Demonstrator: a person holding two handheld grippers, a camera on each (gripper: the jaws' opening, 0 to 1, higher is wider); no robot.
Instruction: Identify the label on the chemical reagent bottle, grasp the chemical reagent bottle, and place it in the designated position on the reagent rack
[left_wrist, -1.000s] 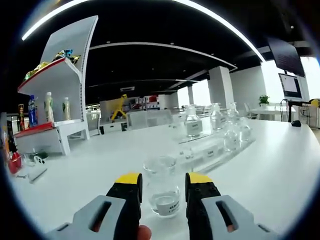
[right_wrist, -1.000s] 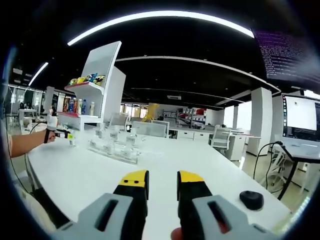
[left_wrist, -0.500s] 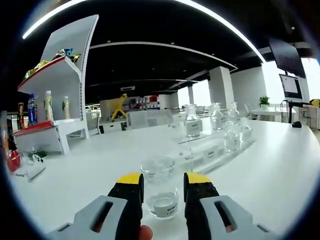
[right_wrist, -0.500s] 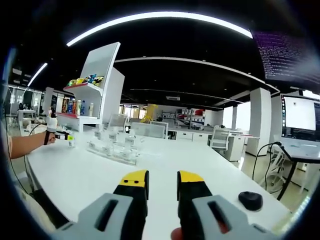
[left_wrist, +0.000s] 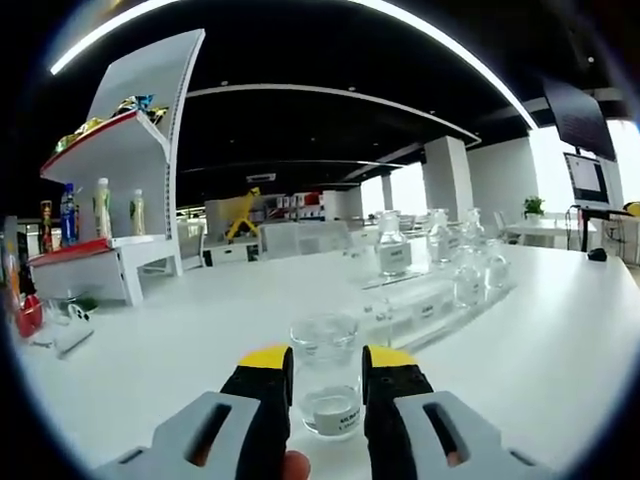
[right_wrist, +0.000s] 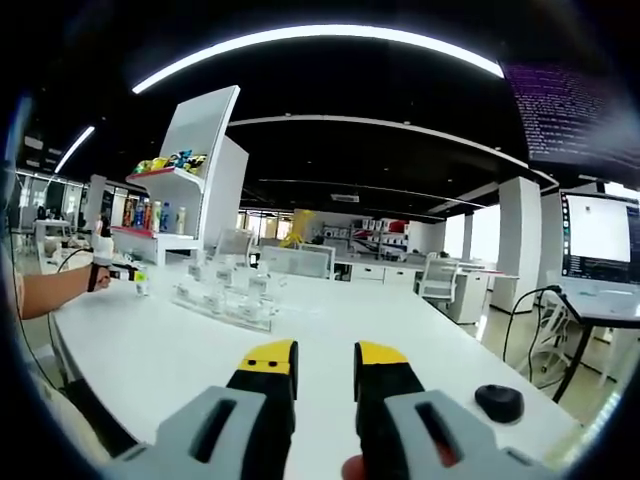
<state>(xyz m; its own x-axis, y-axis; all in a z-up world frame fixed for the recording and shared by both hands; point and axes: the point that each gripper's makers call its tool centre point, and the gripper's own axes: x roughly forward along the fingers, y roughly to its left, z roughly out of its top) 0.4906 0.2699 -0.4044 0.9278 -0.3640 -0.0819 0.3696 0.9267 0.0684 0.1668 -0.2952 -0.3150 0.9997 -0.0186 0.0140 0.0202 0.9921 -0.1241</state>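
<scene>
- Since a second ago, the left gripper (left_wrist: 326, 366) is closing in: the gap between its yellow-tipped fingers (left_wrist: 264, 360) has been narrowing around the reagent bottle (left_wrist: 326, 372), from a clear margin on each side to almost none.
- The left fingers are now standing just beside the bottle's glass on both sides, at a narrow gap; whether they are actually pressing on it I cannot tell.
- The reagent bottle is standing upright on the white desk (left_wrist: 180, 340), a clear glass one with a white label low on its front, sitting between the left fingers and nearer to the camera than the rack.
- The reagent rack (left_wrist: 430, 295), a clear tray with several more glass bottles on it, is lying beyond the reagent bottle and to its right.
- In the right gripper view, the scene is staying almost as it was; the rack (right_wrist: 225, 300) is sitting far off to the left of the right gripper.
- The right gripper (right_wrist: 325, 358) is hovering over bare desk (right_wrist: 330, 320), its fingers (right_wrist: 272, 360) parted at a moderate gap and holding nothing.
- A black puck-like object (right_wrist: 498, 400) is resting on the desk to the right of the right gripper.
</scene>
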